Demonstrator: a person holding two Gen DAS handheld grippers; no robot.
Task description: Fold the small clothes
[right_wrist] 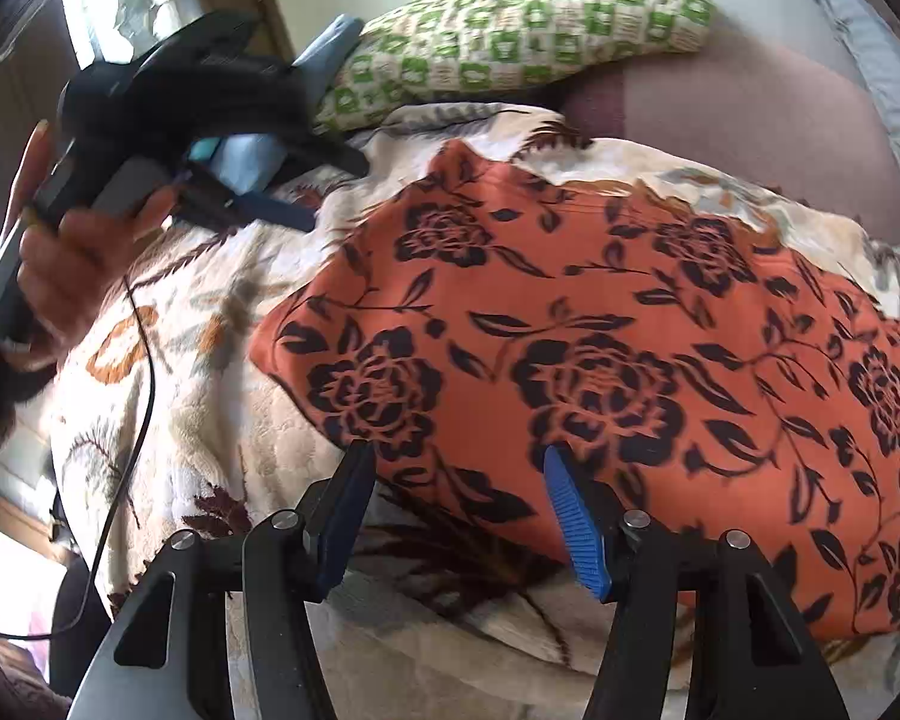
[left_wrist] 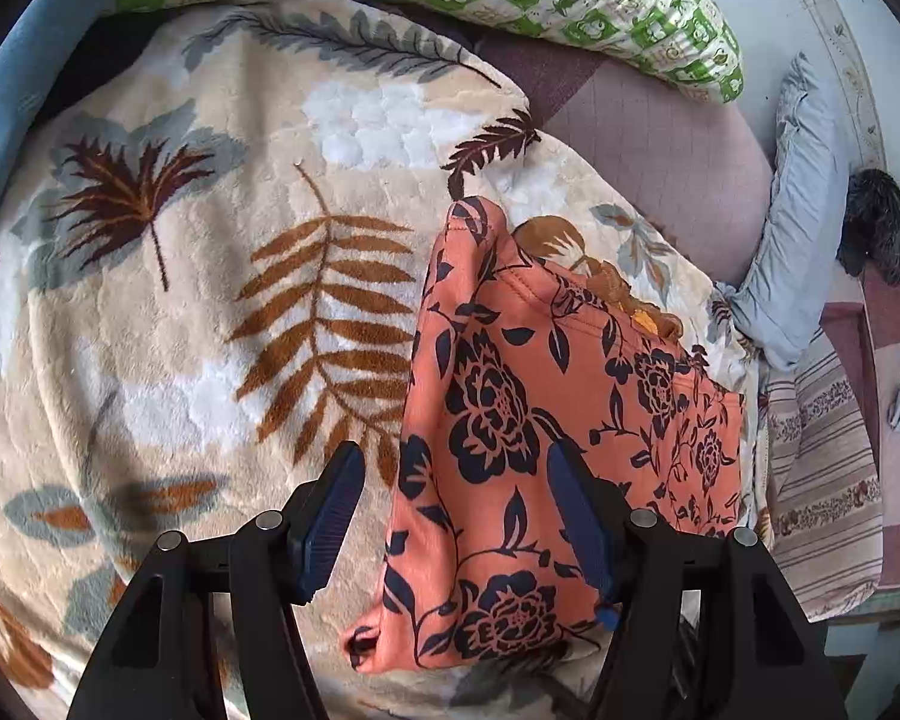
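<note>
Leaf-patterned blanket (left_wrist: pixel 210 312) on the bed bearing an orange floral garment (left_wrist: pixel 510 420), with left gripper (left_wrist: pixel 456 516) and right gripper (right_wrist: pixel 456 516) above, jaws wide apart, empty.

An orange garment (left_wrist: pixel 546 420) with dark floral print lies folded flat on the leaf-patterned blanket (left_wrist: pixel 210 300).

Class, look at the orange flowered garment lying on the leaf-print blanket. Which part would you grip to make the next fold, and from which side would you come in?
Probably the near edge of the orange garment, where it lies flat on the blanket. The right gripper is open with that hem between its fingers, so come in low from the near side and pinch the cloth. The left gripper is also open, over the garment's left edge.
</note>
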